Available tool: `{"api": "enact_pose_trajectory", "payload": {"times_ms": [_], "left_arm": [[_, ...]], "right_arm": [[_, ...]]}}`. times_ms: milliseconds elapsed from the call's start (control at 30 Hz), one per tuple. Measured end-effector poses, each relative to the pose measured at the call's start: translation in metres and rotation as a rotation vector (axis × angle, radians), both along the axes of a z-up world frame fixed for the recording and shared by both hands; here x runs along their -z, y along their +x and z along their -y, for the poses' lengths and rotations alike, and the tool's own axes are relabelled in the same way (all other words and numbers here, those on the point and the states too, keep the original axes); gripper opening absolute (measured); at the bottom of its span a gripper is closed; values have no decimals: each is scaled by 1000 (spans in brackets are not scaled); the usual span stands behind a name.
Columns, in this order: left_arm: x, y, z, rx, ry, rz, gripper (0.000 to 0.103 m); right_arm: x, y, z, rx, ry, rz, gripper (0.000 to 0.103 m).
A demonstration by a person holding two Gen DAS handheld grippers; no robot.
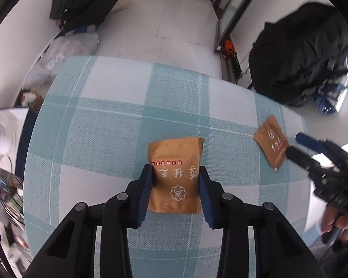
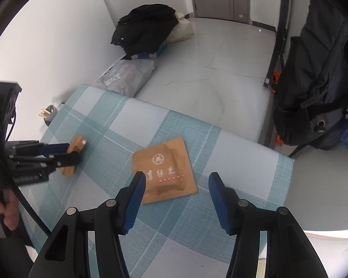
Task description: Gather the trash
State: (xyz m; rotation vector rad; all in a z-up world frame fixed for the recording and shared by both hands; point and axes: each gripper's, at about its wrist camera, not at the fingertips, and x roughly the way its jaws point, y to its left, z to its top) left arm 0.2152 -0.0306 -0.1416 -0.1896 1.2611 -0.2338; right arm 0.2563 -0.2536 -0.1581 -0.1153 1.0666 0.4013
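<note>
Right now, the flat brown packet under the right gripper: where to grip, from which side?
The second packet lies flat on the checked cloth, so there is no upright face to pinch. Probably best to come from above with the right gripper and close across its narrower width near the serrated bottom edge, where the foil can buckle up between the pads. The jaws already stand open wider than it.

both wrist cams close, steeply down, sharing checked tablecloth

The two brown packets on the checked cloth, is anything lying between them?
No. Between the packet in the left claw and the flat packet there is only bare checked cloth, seen in the right wrist view.
</note>
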Motion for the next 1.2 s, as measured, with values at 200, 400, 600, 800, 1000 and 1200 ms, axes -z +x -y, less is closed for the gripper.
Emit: {"api": "enact_pose_trajectory", "payload": {"times_ms": [200,400,600,800,1000,1200], "left_arm": [[-9,-3,-11,-16,-49,29,33],[-15,-7,-23,-21,-74,32,33],[-17,-10,-37,-28,-100,35,33],[-26,-11,-44,-39,-132,54,33],[-35,-16,-48,-50,-167,77,33],[-40,-20,-57,-73,-192,87,33]], "right_arm": [[8,-1,-14,-41,-38,5,65],[18,-1,-32,-75,-135,24,76],[17,0,-38,-38,-185,11,69],[12,-2,-34,-3,-188,15,53],[10,-21,-50,-24,-183,42,17],[9,-35,-64,-51,-196,56,0]]}}
